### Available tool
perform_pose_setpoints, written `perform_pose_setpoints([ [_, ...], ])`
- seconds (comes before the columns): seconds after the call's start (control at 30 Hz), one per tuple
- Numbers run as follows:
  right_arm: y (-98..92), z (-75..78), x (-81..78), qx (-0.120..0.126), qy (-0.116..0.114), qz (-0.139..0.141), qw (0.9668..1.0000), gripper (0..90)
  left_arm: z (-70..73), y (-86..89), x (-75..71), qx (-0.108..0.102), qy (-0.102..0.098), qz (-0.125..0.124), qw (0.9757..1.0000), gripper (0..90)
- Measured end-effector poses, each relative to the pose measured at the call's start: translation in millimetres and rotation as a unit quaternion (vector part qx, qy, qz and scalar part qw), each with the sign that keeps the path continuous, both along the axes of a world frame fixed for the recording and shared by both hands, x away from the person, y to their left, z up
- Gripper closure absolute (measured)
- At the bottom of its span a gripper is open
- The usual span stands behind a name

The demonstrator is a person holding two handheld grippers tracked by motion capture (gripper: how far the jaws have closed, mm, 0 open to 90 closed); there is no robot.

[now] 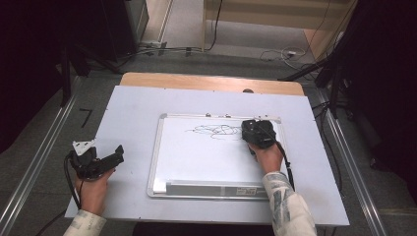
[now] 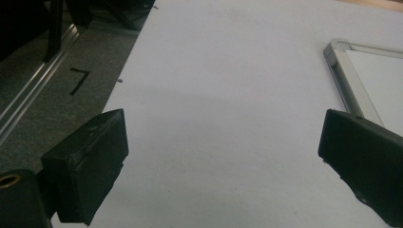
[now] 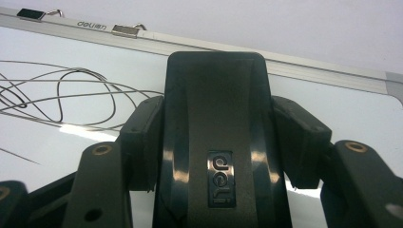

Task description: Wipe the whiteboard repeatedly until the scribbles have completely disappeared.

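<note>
Eraser (image 3: 216,142) on whiteboard (image 1: 196,162), right.

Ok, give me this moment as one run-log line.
right claw: shut on eraser | eraser: on whiteboard, beside scribble | left claw: open, empty, over table left of whiteboard

Black grippers (cabled) (image 1: 256,133), pale patterned sleeves (image 1: 287,204).

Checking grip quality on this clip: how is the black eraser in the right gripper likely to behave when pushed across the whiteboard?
The eraser looks like rigid moulded plastic, so it probably won't flex between the jaws. Its glossy sides may be somewhat slippery, though the right gripper clamps it on both flanks. Broad and low, it should slide flat over the whiteboard rather than tip.
</note>
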State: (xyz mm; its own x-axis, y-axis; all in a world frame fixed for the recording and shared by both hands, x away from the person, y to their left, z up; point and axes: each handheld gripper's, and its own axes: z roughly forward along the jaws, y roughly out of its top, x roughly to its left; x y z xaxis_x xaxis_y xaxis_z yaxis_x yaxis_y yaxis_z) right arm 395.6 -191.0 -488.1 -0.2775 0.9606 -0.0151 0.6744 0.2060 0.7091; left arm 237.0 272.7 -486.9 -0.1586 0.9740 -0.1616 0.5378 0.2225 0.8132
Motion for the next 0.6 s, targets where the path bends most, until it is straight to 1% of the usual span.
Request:
perform_pose_setpoints([
  [0.1,4.7,-0.4,-0.5,-0.001,-0.002,0.007,1.0,38.7,1.2,-1.6,0.3,0.002,-0.005,-0.002,1.0,2.7],
  [0.23,9.9,-0.8,-0.7,0.001,-0.004,0.009,0.9999,38.7,0.8,-2.6,1.4,0.004,-0.003,-0.004,1.0,2.7],
  [0.6,16.2,-1.4,-0.6,0.003,-0.006,0.014,0.9999,38.7,1.6,-2.7,0.4,0.003,-0.005,-0.003,1.0,2.7],
])
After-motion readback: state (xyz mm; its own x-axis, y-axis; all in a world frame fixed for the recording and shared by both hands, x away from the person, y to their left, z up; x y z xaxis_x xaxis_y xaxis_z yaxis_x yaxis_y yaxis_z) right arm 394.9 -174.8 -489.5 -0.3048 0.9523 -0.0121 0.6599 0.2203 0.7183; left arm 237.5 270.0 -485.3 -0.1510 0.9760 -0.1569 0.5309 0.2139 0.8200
